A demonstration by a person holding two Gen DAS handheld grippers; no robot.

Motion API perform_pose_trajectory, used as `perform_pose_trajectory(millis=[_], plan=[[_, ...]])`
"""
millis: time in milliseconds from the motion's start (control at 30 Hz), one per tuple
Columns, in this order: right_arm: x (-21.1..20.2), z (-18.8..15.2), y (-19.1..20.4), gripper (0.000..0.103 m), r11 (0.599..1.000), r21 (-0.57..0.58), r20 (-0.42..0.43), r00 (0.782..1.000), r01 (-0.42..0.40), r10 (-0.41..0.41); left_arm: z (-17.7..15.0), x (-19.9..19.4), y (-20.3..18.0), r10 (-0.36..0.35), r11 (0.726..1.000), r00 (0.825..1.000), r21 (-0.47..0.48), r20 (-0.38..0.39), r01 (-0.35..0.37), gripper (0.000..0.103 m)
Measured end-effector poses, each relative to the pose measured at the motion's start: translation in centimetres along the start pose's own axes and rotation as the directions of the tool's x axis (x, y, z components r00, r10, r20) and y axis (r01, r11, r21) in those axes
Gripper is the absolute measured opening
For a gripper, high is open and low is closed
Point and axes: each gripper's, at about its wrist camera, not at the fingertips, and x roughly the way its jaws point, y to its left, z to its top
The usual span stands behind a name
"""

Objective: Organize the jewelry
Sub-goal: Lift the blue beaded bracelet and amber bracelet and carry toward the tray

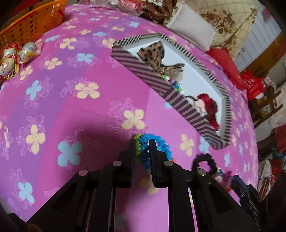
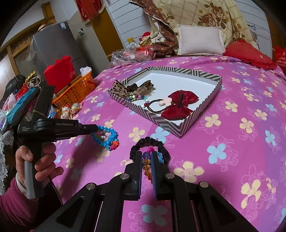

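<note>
A striped box with a white floor lies on the pink flowered bed; it shows in the left wrist view too. It holds a leopard bow, a bead string, a hair tie with pink charm and a red bow. My left gripper is shut on a blue and green bead bracelet, held just above the bed. My right gripper is shut on a multicoloured bead bracelet. A black scrunchie lies just beyond its fingertips.
An orange basket and wrapped sweets sit at the bed's left edge. A white pillow, a red cushion and a floral quilt lie at the far end. A grey fridge stands behind.
</note>
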Motion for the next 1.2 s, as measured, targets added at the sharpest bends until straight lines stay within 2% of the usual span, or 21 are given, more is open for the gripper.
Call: perform_pose_trajectory(millis=[133, 400, 500, 767, 1200], plan=[[-0.1, 0.0, 0.3, 0.009, 1.0, -0.004, 0.004, 1.0, -0.009, 0.009, -0.1, -1.1, 0.0, -0.04, 0.999, 0.999, -0.005, 0.004, 0.04, 0.013], [-0.2, 0.0, 0.4, 0.009, 1.0, -0.003, 0.002, 1.0, -0.009, 0.009, -0.7, -1.8, 0.9, -0.067, 0.997, 0.998, -0.039, -0.01, 0.067, 0.013], [-0.1, 0.0, 0.5, 0.009, 1.0, -0.004, -0.003, 1.0, -0.008, 0.008, -0.8, -2.2, 1.1, -0.104, 0.993, 0.994, -0.058, -0.016, 0.103, 0.013], [-0.1, -0.2, 0.4, 0.009, 1.0, -0.008, -0.006, 1.0, -0.01, 0.01, -1.1, -3.8, 0.6, -0.163, 0.986, 0.987, -0.03, 0.002, 0.163, 0.013], [0.1, -0.2, 0.5, 0.009, 1.0, -0.011, -0.017, 1.0, -0.008, 0.007, -1.6, -3.6, 1.0, -0.098, 0.995, 0.995, -0.019, 0.018, 0.098, 0.014]])
